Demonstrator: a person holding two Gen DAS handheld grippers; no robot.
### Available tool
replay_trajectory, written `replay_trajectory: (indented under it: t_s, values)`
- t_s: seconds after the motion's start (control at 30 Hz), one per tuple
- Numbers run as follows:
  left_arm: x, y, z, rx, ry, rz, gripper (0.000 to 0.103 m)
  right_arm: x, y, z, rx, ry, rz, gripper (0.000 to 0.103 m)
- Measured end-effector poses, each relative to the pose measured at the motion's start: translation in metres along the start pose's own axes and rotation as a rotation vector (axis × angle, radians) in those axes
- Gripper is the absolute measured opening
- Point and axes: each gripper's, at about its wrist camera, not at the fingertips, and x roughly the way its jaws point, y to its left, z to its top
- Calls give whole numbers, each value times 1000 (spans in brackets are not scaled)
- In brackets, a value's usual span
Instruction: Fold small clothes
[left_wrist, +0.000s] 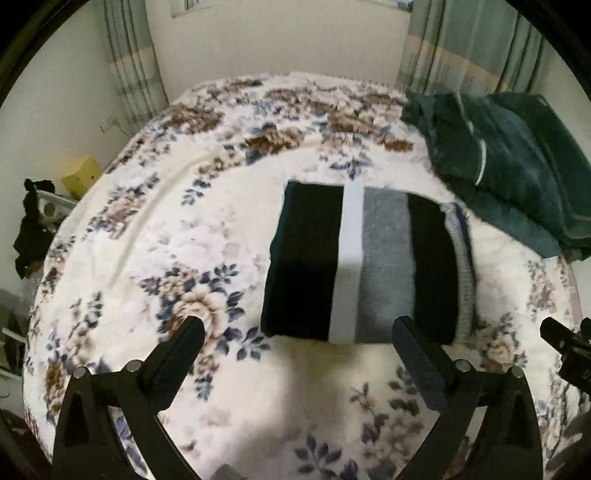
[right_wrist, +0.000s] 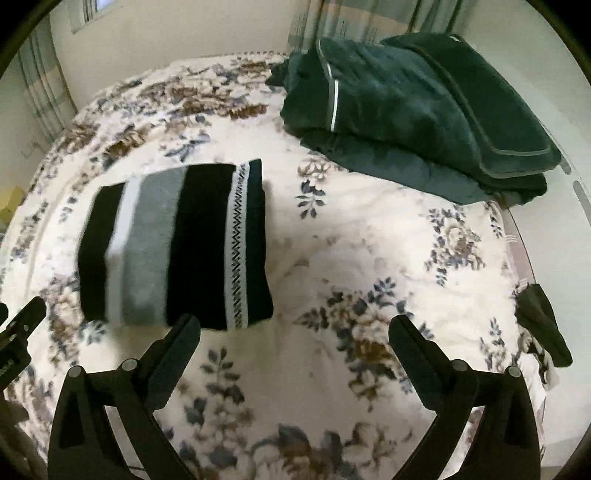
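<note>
A folded striped garment (left_wrist: 362, 262), black, white and grey, lies flat on the floral bed cover (left_wrist: 155, 229). It also shows in the right wrist view (right_wrist: 177, 247), with a zigzag-patterned band along its right side. My left gripper (left_wrist: 299, 332) is open and empty, just in front of the garment's near edge. My right gripper (right_wrist: 295, 328) is open and empty, to the right of the garment's near corner. The right gripper's tip shows at the right edge of the left wrist view (left_wrist: 565, 343).
A pile of dark green folded bedding (right_wrist: 417, 110) lies at the back right of the bed. A small dark cloth (right_wrist: 543, 325) hangs at the bed's right edge. Curtains and a wall stand behind. A yellow box (left_wrist: 81, 173) and clutter sit left of the bed.
</note>
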Motion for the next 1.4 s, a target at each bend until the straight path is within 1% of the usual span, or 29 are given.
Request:
replay_trajectory:
  t_s: [0.03, 0.07, 0.17, 0.27, 0.33, 0.43, 0.53, 0.57, 0.67, 0.73, 0.77, 0.93, 1.0, 1.17, 1.3, 1.4]
  values:
    - [-13, -1, -2, -2, -9, 7, 103, -14, -2, -2, 1, -10, -2, 103]
    - [-34, -2, -3, -6, -22, 10, 103, -38, -6, -5, -5, -29, -2, 103]
    - [-82, -4, -9, -9, -55, 27, 103, -91, -10, -15, -11, -71, -9, 103]
    - [-139, -8, -17, 0, -100, 29, 103, -157, -17, -30, -21, -125, -5, 103]
    - [-175, -10, -23, 0, -122, 18, 103, -193, -21, -41, -19, -155, -1, 103]
    - [-228, -12, -32, 16, -167, 17, 103, -260, -34, -61, -11, -207, 10, 103]
    - [-276, -16, -41, 29, -210, 16, 103, -315, -45, -79, -6, -256, 16, 103]
    - [-298, -18, -45, 42, -231, 12, 103, -333, -49, -85, -4, -270, 18, 103]
    - [-340, -18, -56, 47, -279, 19, 103, -390, -62, -108, 2, -310, 32, 103]
    - [-364, -18, -63, 43, -302, 15, 103, -417, -69, -120, 4, -337, 34, 103]
    - [-380, -17, -67, 40, -316, 16, 103, -436, -73, -129, 5, -358, 36, 103]
    - [-423, -20, -85, 37, -361, 18, 103, -492, -86, -155, -5, -421, 50, 103]
    - [-434, -21, -91, 35, -361, 9, 103, -511, -90, -165, -15, -437, 54, 103]
    - [-449, -22, -103, 32, -353, -8, 103, -542, -104, -180, -16, -450, 69, 103]
    - [-459, -21, -109, 21, -345, -23, 103, -557, -110, -186, -25, -460, 71, 103]
    - [-465, -22, -112, 21, -361, -10, 103, -564, -111, -189, -32, -471, 73, 103]
